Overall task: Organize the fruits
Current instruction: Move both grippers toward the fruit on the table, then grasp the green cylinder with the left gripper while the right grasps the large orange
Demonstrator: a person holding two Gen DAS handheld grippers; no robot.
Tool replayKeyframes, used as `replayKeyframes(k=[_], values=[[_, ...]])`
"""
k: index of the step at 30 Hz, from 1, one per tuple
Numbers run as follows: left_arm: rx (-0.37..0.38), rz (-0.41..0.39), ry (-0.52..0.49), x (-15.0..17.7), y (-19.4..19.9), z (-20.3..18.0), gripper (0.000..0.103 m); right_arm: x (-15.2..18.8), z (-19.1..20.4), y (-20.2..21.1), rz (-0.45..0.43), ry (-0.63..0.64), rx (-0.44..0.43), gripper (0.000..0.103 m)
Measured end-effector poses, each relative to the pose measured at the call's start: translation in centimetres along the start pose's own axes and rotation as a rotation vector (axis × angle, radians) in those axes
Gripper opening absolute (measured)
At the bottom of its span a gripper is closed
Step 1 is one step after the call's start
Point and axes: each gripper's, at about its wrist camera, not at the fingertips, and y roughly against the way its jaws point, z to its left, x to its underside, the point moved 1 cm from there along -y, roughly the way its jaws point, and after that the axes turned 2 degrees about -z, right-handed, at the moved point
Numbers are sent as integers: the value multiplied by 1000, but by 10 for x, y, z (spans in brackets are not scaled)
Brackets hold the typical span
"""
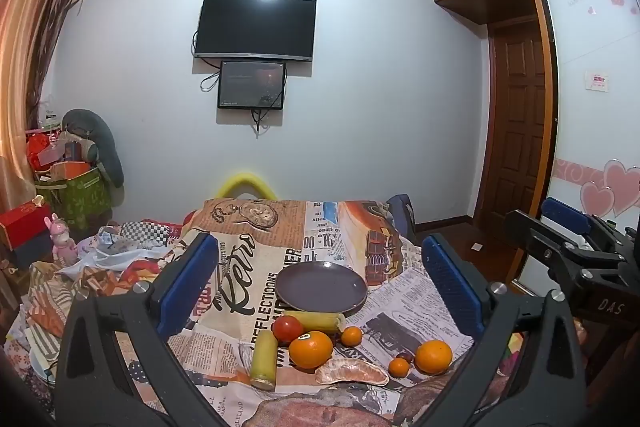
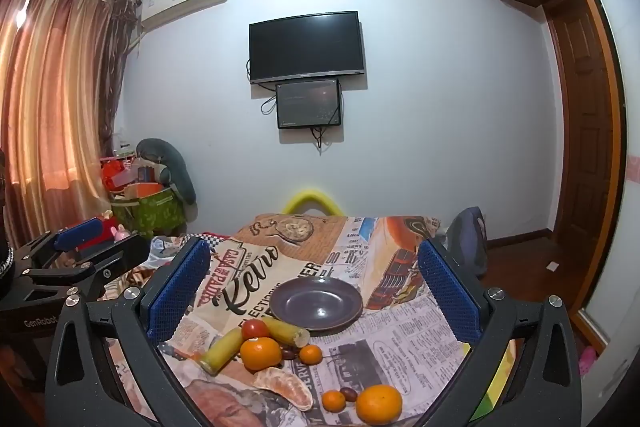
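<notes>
An empty dark purple plate [image 1: 321, 285] [image 2: 316, 303] sits mid-table on a newspaper-print cloth [image 1: 248, 267] [image 2: 404, 323]. In front of it lie fruits: a red tomato [image 1: 287, 329] [image 2: 255, 329], two banana pieces [image 1: 264, 359] [image 1: 316, 321] [image 2: 221, 349] [image 2: 286, 331], a large orange [image 1: 311, 349] [image 2: 261, 353], a peeled citrus wedge [image 1: 352, 372] [image 2: 286, 387], small tangerines [image 1: 351, 336] [image 1: 399, 367] [image 2: 311, 354] [image 2: 333, 400] and a second large orange [image 1: 433, 357] [image 2: 378, 403]. My left gripper [image 1: 320, 287] and right gripper [image 2: 314, 287] hover open above the fruits, holding nothing.
Small dark fruits [image 2: 349, 393] [image 1: 405, 357] lie by the near tangerine. The other gripper shows at each view's edge [image 1: 568, 251] [image 2: 76, 259]. Cluttered cloths and a pink toy [image 1: 63, 239] lie left of the table. A wardrobe [image 1: 592, 107] and door [image 1: 520, 131] stand to the right.
</notes>
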Motion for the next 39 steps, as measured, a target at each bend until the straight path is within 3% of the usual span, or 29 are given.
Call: replayKeyframes(k=[18, 22, 25, 29, 32, 39], values=[[5, 23, -32, 4, -5, -3, 103, 10, -1, -6, 40, 2, -35, 103], [-9, 52, -15, 8, -14, 6, 94, 18, -7, -14, 78, -7, -8, 103], [-20, 102, 7, 14, -28, 18, 85, 29, -15, -25, 144, -2, 16, 100], [-39, 172, 37, 28, -47, 35, 74, 44, -26, -35, 228, -1, 38, 83], [-57, 234, 48, 42, -63, 49, 73, 59, -35, -42, 297, -3, 43, 73], [-111, 386, 53, 84, -98, 76, 74, 93, -59, -62, 473, -56, 45, 73]])
